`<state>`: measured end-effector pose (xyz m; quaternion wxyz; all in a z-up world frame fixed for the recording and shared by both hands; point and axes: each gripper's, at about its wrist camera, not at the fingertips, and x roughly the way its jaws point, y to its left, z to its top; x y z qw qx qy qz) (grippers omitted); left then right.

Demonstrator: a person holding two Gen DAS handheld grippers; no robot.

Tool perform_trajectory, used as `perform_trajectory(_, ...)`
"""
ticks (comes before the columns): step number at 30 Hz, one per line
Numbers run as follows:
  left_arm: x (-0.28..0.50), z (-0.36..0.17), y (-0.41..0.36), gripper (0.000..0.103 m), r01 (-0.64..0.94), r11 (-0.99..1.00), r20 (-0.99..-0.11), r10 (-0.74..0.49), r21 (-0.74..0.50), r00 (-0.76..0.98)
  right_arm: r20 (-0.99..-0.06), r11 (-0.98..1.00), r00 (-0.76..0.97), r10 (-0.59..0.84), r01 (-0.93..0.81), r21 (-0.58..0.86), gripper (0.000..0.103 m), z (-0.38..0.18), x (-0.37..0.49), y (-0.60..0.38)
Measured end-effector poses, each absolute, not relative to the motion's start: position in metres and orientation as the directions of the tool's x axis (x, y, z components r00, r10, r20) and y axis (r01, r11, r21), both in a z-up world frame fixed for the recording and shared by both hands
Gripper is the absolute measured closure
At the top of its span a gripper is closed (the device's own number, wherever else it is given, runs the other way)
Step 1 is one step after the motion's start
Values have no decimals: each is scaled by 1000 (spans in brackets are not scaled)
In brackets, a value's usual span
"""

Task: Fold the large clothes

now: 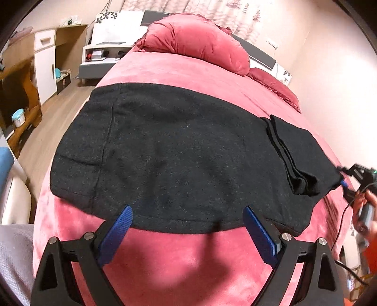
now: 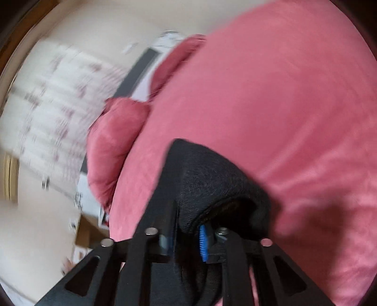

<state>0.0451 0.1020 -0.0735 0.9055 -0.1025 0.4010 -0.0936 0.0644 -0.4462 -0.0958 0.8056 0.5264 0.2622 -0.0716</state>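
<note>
black garment [image 1: 179,150] on pink bed [image 1: 179,263]

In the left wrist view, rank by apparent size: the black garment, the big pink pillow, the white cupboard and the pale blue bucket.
1. black garment, spread over the bed
2. pink pillow
3. white cupboard
4. blue bucket

The garment lies nearest the camera and the fisheye swells the middle, so its lead is exaggerated.

1. No words, brand names, labels or numbers can be read in either view.
2. The headboard [image 1: 110,17] behind the bed carries a dark flower pattern, not lettering.
3. The curtain [image 1: 226,11] print is blurred, unreadable.
</note>
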Motion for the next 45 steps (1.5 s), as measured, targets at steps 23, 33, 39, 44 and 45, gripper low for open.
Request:
perform_trajectory(23,110,-66,30,8,158,985,-770,-153,-69,619,-526,575,799,292,293,764,70,-134,112,-478)
perform_trajectory(33,102,-43,127,8,2,992,-686,-89,-127,722,-518,868,846,128,158,472,75,24,113,-371)
perform_trajectory(39,80,-46,206,8,-144,953,-648,-66,-266,759,-470,976,877,98,9,219,76,95,113,-252)
perform_trajectory(44,67,-55,254,8,-260,898,-640,-31,-354,767,-432,979,887,164,-198,-36,76,117,104,-124)
perform_trajectory(45,65,-55,261,8,-280,886,-635,-21,-369,772,-431,964,883,188,-250,-92,76,115,100,-94)
